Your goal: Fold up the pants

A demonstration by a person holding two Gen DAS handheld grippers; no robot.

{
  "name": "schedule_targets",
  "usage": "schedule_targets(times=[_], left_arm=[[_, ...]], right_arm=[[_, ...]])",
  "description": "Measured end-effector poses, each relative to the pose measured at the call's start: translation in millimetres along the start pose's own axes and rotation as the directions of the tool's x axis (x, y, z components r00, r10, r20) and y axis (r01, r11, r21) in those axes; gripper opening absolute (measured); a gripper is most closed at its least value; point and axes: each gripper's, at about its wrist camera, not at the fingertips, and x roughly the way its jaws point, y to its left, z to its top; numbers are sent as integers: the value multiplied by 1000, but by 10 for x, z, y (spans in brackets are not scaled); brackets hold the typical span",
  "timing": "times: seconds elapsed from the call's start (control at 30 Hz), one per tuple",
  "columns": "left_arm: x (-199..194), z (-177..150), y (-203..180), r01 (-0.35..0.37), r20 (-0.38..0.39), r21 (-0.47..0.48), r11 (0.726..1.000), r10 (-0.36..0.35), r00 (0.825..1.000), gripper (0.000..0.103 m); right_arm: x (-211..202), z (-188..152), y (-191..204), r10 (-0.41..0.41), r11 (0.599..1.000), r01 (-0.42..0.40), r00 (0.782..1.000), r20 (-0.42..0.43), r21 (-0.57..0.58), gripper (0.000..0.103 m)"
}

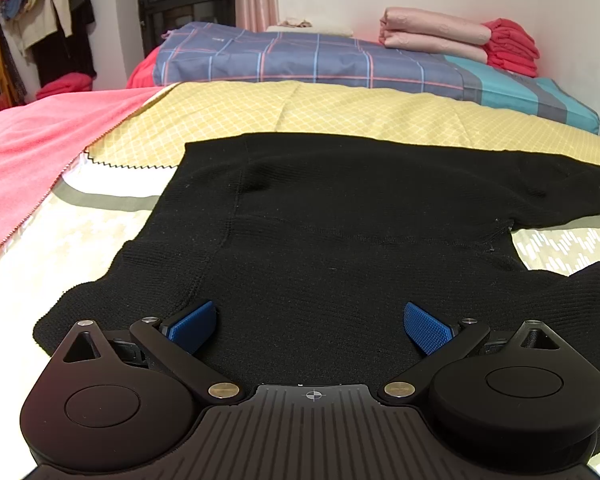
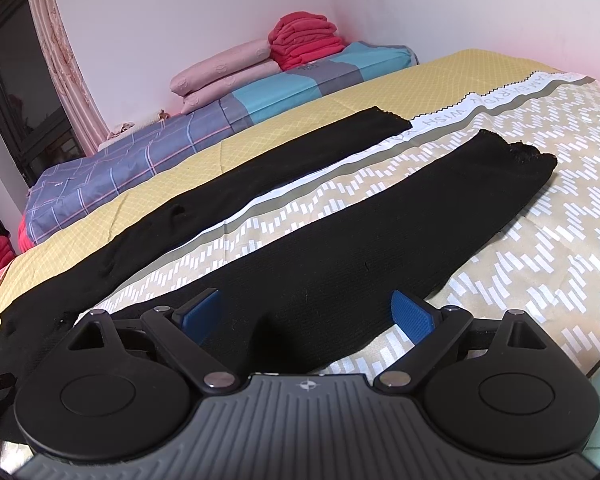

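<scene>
Both grippers, left [image 1: 308,326] and right [image 2: 309,312], gape unladen over the black pants [image 2: 340,248]; near leg runs toward two o'clock.

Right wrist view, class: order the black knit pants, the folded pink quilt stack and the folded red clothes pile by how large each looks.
1. Black knit pants, by far the largest.
2. Folded pink quilt stack.
3. Folded red clothes pile, smallest.
The pants lie nearest the camera, which enlarges them; the two stacks sit side by side, so their order is fair.

I see even, bright indoor light and soft shadows; the black pants [image 1: 332,240] swallow detail. Both views bend hard at the corners, with pink fringing along the wall [image 2: 180,20].
</scene>
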Motion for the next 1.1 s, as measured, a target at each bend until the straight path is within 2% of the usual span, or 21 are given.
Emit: schedule_targets(times=[0.2, 0.4, 0.53, 0.6, 0.67, 0.73, 0.77, 0.87, 0.97, 1.03, 1.1], left_arm=[[0, -1, -1, 0, 0, 0, 1000, 0, 1000, 103], [-1, 0, 3, -2, 0, 1, 1000, 2, 1000, 103], [-2, 1, 1, -2, -1, 2, 1000, 2, 1000, 103], [-4, 1, 4, -3, -1, 3, 1000, 3, 1000, 103], [-4, 3, 6, -2, 0, 1, 1000, 2, 1000, 103], [-4, 2, 2, -3, 0, 3, 1000, 3, 1000, 103], [-4, 2, 3, -3, 0, 3, 1000, 3, 1000, 103], [-4, 1, 5, -4, -1, 3, 1000, 4, 1000, 103], [-4, 1, 4, -3, -1, 3, 1000, 3, 1000, 103], [-4, 0, 1, -3, -1, 3, 1000, 3, 1000, 103], [-3, 0, 1, -3, 0, 3, 1000, 3, 1000, 103]], right_arm=[[12, -8, 53, -3, 1000, 3, 1000, -2, -15, 94], [70, -39, 218, 34, 993, -36, 999, -26, -112, 94], [146, -30, 130, 46, 982, -53, 998, -43, -179, 91], [93, -8, 80, -6, 976, 1, 1000, -21, -217, 90], [32, 19, -28, -112, 967, 115, 993, 28, -228, 92], [-5, 77, -195, -204, 964, 209, 978, 50, -165, 92], [-33, 104, -261, -218, 967, 223, 974, 59, -123, 92], [-68, 144, -232, -169, 978, 177, 983, 76, -112, 91], [21, 111, 31, -118, 962, 130, 991, 64, -239, 91], [96, 41, 167, -80, 937, 84, 996, 27, -340, 91], [206, 0, 178, -89, 910, 70, 996, -29, -409, 90]])
